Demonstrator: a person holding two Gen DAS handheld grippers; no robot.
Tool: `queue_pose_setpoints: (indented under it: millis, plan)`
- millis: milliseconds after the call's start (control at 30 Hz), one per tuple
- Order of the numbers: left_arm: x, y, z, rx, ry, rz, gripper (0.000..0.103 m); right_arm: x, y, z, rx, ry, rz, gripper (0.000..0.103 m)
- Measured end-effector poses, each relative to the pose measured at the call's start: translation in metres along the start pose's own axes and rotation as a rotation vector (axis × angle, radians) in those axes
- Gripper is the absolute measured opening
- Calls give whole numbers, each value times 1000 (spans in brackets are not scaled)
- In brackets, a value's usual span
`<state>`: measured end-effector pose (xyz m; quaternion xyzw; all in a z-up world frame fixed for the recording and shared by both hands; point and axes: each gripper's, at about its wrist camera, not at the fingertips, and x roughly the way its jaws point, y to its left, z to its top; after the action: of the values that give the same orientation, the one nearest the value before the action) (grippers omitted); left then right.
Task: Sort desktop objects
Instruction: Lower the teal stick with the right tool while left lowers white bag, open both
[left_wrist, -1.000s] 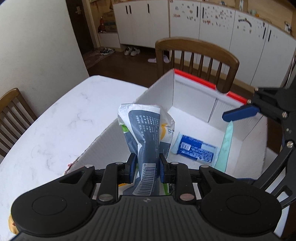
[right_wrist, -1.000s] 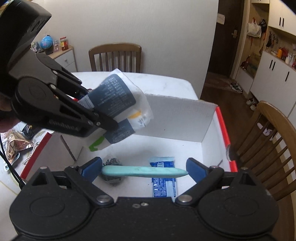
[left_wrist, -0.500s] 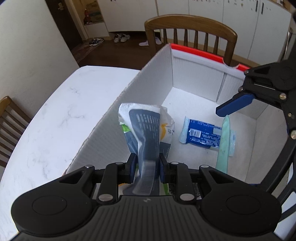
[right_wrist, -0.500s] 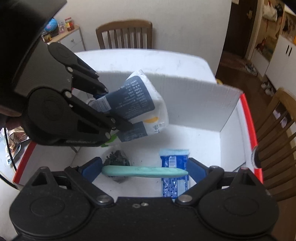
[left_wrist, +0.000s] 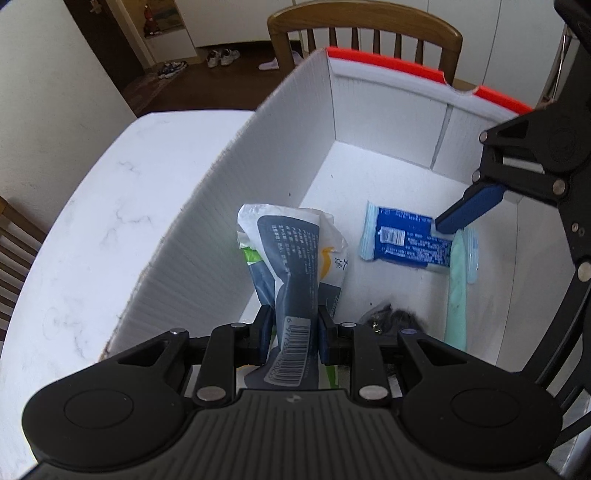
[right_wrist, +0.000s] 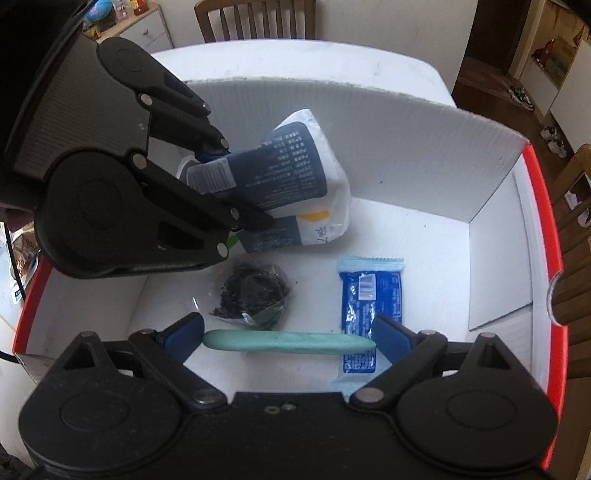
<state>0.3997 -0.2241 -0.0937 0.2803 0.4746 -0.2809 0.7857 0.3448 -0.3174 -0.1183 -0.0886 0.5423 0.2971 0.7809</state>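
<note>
Snack bag (left_wrist: 295, 266) sits clenched in left jaws; teal stick (right_wrist: 290, 341) spans right jaws, gripped endwise.

The box (right_wrist: 388, 147) has matt white corrugated plastic walls with a red rim, and the table (left_wrist: 103, 192) is smooth, marble-veined white. The snack bag (left_wrist: 295, 266) and blue packet (right_wrist: 369, 295) are glossy crinkled film; the chair (left_wrist: 365, 22) is varnished wood.

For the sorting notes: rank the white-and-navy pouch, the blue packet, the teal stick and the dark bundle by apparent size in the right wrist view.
1. white-and-navy pouch
2. blue packet, partly hidden behind the stick
3. teal stick and dark bundle: unsure, since the stick is nearer the camera.
</note>
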Motion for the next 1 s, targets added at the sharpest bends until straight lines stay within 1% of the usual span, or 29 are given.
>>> queue_pose_setpoints:
  millis: [267,433,533,600,633,667,733,1000]
  plan:
    - [3,-1,1,3,12,2,23,5,5,3,-16,46,-3,98]
    - [3,-4,1,15,14,16,23,6,8,2,-33,51,-7,98]
    - [2,-6,1,20,13,26,25,5,8,1,-38,54,-3,98]
    - [2,-7,0,21,15,26,31,4,9,-1,-45,48,-11,98]
    - [1,-8,-1,24,14,27,40,3,9,-2,-49,44,-15,98]
    - [-1,-9,-2,26,10,31,57,2,5,-1,-50,39,-16,98]
    - [-5,-11,-5,29,-12,40,71,-2,3,-2,-50,27,-9,98]
    - [-22,-12,-8,9,-43,57,71,-22,-2,-9,-76,-30,5,99]
